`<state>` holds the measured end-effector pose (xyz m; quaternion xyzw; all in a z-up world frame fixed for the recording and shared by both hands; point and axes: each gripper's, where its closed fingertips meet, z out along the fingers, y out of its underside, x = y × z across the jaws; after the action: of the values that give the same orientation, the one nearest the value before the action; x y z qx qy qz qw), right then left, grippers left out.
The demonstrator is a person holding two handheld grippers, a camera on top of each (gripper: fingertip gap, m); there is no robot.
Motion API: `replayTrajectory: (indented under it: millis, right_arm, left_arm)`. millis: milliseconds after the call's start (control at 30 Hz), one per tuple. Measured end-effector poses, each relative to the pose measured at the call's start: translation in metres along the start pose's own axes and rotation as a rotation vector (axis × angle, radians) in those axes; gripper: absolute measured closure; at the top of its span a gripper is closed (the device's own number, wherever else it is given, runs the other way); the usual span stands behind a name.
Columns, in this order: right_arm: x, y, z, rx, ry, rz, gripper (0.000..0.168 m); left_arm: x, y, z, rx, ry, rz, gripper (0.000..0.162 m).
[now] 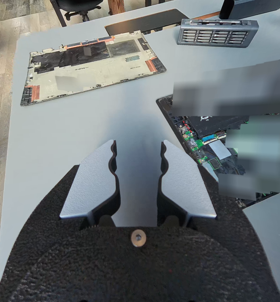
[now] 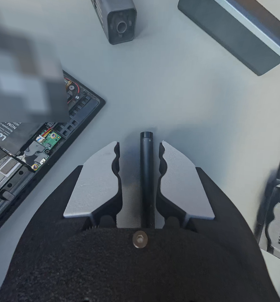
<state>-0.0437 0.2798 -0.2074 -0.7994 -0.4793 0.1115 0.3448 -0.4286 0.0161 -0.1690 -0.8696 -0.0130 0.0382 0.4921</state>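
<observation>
Left wrist view: your left gripper (image 1: 138,143) hangs over the bare grey table (image 1: 80,130) with its 2 fingers (image 1: 93,178) spread wide and nothing between them. Well ahead and to its left lies a detached laptop bottom cover (image 1: 90,70), inner face up. At the far right stands a grey screwdriver bit case (image 1: 217,33), with a dark flat panel (image 1: 145,19) behind the cover. Just beside the right finger lies the opened laptop (image 1: 201,147), its green circuit boards exposed; part of it is hidden under mosaic patches.

Right wrist view: your right gripper (image 2: 139,143) is likewise wide open. A slim black cylindrical screwdriver handle (image 2: 147,171) runs lengthwise through the gap, nearer the right finger (image 2: 183,183) than the left one. You cannot tell for certain whether it touches either finger or simply rests on the table (image 2: 168,98); a clear gap shows on its left side. The open laptop (image 2: 38,155) sits to the left, showing 2 brass-ringed screws and a small green board. Ahead stands the bit case (image 2: 119,24), seen end-on. A long dark box (image 2: 234,36) lies at the upper right, and a blurred grey object (image 2: 278,220) sits at the right edge.
</observation>
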Motion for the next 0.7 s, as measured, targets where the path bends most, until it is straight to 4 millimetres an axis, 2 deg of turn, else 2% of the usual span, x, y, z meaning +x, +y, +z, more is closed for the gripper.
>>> replayTrajectory:
  millis: [133, 233, 400, 533, 700]
  right_arm:
    - [-0.008, -0.014, -0.029, 0.112, -0.016, 0.064, 0.121]
    - [-0.018, -0.024, -0.06, 0.233, 0.012, 0.102, 0.123]
    - [-0.052, -0.029, -0.102, 0.373, 0.02, 0.182, 0.126]
    - [-0.086, -0.018, -0.118, 0.407, -0.015, 0.221, 0.122]
    - [-0.117, -0.006, -0.128, 0.381, 0.015, 0.128, 0.117]
  left_arm:
    - [-0.002, -0.005, -0.008, 0.013, -0.021, -0.004, 0.111]
    - [-0.001, -0.007, -0.012, 0.023, -0.041, -0.017, 0.112]
    - [0.005, -0.012, -0.015, 0.055, -0.074, -0.043, 0.112]
    - [0.011, -0.011, -0.016, 0.06, -0.078, -0.034, 0.11]
    - [0.017, -0.013, -0.03, 0.071, -0.064, -0.017, 0.108]
